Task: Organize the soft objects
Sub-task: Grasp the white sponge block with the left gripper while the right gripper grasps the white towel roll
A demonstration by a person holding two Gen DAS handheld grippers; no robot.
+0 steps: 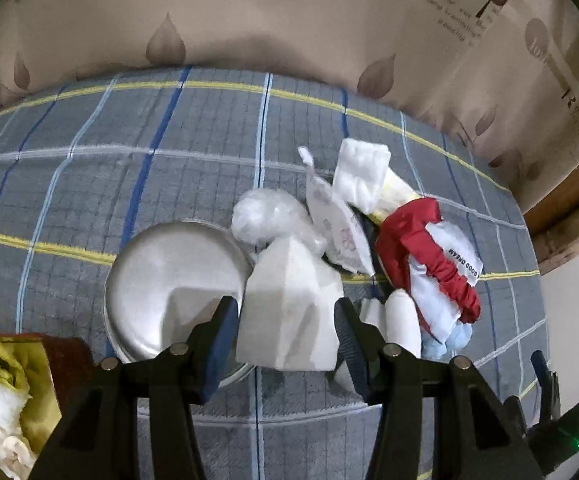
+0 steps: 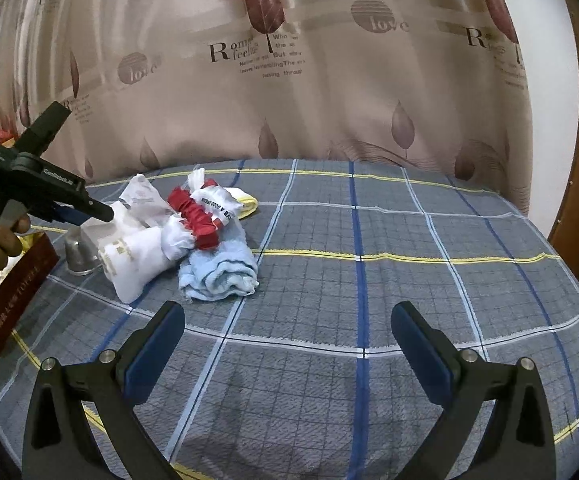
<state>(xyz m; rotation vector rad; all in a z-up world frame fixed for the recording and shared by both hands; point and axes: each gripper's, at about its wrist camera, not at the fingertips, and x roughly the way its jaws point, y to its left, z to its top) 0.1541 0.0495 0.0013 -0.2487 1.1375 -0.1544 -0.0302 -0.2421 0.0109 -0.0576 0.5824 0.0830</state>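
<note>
While the left gripper [image 1: 287,320] pinches one white sponge block [image 1: 289,304], the right gripper [image 2: 285,344] gapes empty beside one blue towel [image 2: 221,272].

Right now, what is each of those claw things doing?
Left gripper: closed on a white tissue.
Right gripper: wide open, holding nothing, above the bedspread.

So the left gripper [image 1: 287,320] has a foam block [image 1: 289,308] between its pads, and a metal bowl [image 1: 169,280] sits just left of that. Ahead of it there's a plastic bag [image 1: 265,216], then a folded pad [image 1: 363,178] further back. A bunched cloth [image 1: 433,260] lies to the right. The right gripper [image 2: 285,344] has only the bedspread [image 2: 409,260] between its fingers, with a rolled towel [image 2: 221,272] ahead-left
</note>
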